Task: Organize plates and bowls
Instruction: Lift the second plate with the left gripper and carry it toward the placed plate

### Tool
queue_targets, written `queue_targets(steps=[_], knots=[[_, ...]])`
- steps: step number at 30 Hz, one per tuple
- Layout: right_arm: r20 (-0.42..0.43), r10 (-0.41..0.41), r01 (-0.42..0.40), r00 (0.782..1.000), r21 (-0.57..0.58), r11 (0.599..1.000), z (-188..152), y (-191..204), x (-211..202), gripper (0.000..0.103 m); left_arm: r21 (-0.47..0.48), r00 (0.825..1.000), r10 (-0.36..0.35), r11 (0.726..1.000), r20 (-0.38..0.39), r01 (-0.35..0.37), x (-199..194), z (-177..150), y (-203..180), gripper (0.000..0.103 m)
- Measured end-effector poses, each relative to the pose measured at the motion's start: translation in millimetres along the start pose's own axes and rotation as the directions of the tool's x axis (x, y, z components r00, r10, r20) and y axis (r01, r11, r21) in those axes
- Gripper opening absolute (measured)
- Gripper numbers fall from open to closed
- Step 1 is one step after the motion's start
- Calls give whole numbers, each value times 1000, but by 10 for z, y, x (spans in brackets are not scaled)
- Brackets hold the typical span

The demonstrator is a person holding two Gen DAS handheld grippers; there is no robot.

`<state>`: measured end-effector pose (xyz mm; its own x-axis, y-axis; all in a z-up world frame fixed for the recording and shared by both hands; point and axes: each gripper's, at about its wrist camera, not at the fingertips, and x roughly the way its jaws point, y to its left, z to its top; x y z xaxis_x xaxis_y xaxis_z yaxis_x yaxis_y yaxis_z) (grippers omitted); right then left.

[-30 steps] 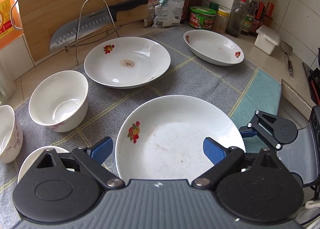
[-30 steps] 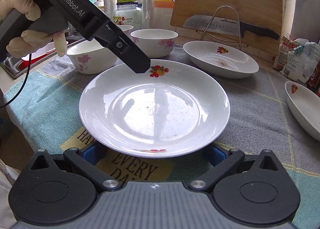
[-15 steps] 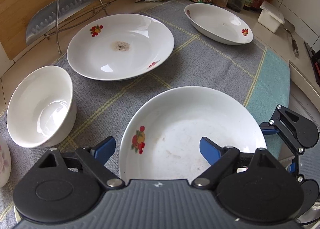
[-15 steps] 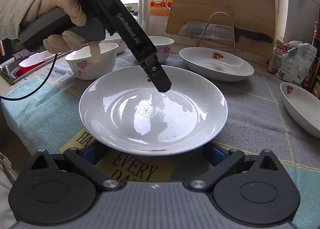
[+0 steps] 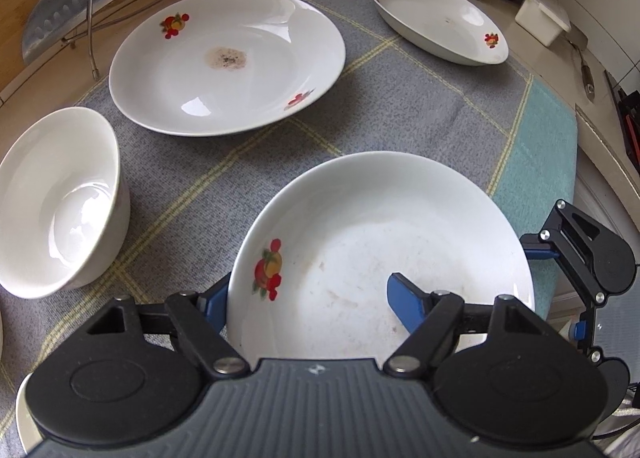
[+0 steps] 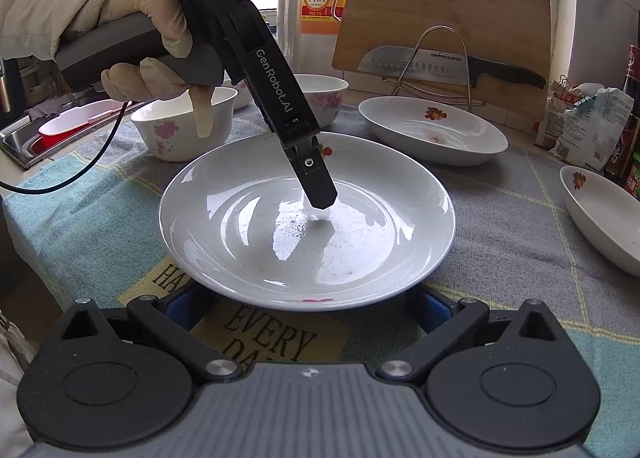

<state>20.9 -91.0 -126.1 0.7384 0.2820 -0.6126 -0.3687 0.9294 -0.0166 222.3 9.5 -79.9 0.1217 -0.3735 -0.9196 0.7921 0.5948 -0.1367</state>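
We see the white ceramic plate with a red fruit print [image 5: 380, 258] lying on the grey checked cloth [image 5: 400, 106] right in front of us, near the cloth's teal edge. Our left gripper [image 5: 308, 300] tilts steeply down over the plate's near-left rim, one blue pad outside the rim and the other above the plate's inner surface; its jaws have just been closing, the rim stands between them, and the pads do not yet press on it. From the right wrist view the gloved left hand [image 6: 160, 54] holds that gripper's handle, and its dark finger reaches down to the plate's centre. Our right gripper [image 6: 308, 308] waits low at the opposite rim, jaws spread wide with the plate's edge above them, gripping nothing. A second printed white plate with a brown stain [image 5: 228, 62] sits farther back, a third shallow white dish [image 5: 436, 18] to its right, and a plain white deep bowl [image 5: 60, 202] at the left.
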Motion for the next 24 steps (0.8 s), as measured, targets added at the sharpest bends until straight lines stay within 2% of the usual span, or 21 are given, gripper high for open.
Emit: queue_targets(steps=[18,24], knots=[[-102,5,-5,995,0,1000,158,-11,71,103,39,1000,-8,999,-27,9,20,19,-16,78],[-110,0,-1,994,-9,1000,177,-5,82,103,41,999,-14,999,-30,15,23,28,-11,77]])
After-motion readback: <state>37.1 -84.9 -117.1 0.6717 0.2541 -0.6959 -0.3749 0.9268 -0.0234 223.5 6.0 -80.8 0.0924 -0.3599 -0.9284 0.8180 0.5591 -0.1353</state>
